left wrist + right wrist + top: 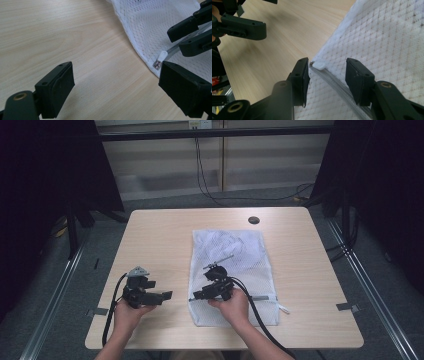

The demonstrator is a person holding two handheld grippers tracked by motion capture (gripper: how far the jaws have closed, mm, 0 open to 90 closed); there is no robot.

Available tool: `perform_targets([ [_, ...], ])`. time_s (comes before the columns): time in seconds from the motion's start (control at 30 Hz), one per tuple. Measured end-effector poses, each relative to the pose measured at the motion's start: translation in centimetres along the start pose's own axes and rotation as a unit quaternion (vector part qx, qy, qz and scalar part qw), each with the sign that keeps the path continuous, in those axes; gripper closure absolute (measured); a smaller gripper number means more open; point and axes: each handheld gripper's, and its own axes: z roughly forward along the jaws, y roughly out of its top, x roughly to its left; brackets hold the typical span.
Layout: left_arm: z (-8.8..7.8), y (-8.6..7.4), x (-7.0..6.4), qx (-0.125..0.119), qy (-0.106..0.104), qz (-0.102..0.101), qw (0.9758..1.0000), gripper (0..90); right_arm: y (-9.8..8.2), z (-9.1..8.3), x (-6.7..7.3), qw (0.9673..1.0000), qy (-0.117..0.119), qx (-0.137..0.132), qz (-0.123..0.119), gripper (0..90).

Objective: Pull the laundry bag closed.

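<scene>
Right now mesh bag zipped — contents unclear.

Left black two-jaw gripper: jaws wide apart, level, aimed rightward. Right black two-jaw gripper: jaws half apart, aimed leftward.

1. Your pale wooden bench has a dark round hole near its far edge;
2. Behind it you have black cables hanging down a panelled wall;
3. Grey carpet floor flanks you.
</scene>
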Motion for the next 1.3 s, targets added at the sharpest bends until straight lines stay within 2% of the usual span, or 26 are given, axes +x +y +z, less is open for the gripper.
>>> perform_targets([
  [0.1, 0.0, 0.0, 0.0, 0.000, 0.000, 0.000, 1.0000, 13.0, 0.1, 0.1, 0.0, 1.0000, -0.002, 0.000, 0.005, 53.7],
  [0.17, 0.0, 0.0, 0.0, -0.001, 0.000, -0.001, 1.0000, 13.0, 0.2, 0.2, 0.0, 0.9999, 0.007, 0.004, 0.007, 56.0],
  [0.2, 0.0, 0.0, 0.0, -0.005, 0.000, -0.006, 1.0000, 13.0, 0.3, 0.3, 0.0, 1.0000, 0.005, 0.007, 0.005, 57.6],
  [0.33, -0.1, 0.0, 0.1, 0.000, 0.000, -0.002, 1.0000, 13.0, 0.4, 0.4, 0.0, 0.9998, 0.012, 0.012, 0.013, 60.9],
  [0.37, -0.1, 0.0, 0.1, -0.002, -0.002, -0.003, 1.0000, 13.0, 0.5, 0.6, -0.1, 0.9994, 0.024, 0.011, 0.023, 64.1],
  [0.57, -0.1, 0.0, 0.1, -0.004, 0.002, -0.004, 1.0000, 13.1, 0.6, 0.8, 0.0, 0.9989, 0.027, 0.012, 0.037, 66.6],
  [1.07, -0.1, 0.0, 0.1, -0.003, 0.000, -0.010, 0.9999, 13.3, 0.7, 1.5, 0.0, 0.9983, 0.038, 0.024, 0.038, 69.8],
  [1.2, -0.1, 0.0, 0.1, 0.001, -0.001, -0.004, 1.0000, 13.3, 0.7, 1.6, 0.2, 0.9978, 0.039, 0.029, 0.044, 71.5],
  [1.3, -0.1, 0.0, 0.1, 0.002, -0.001, -0.004, 1.0000, 13.3, 0.7, 1.7, 0.2, 0.9980, 0.040, 0.027, 0.040, 71.7],
])
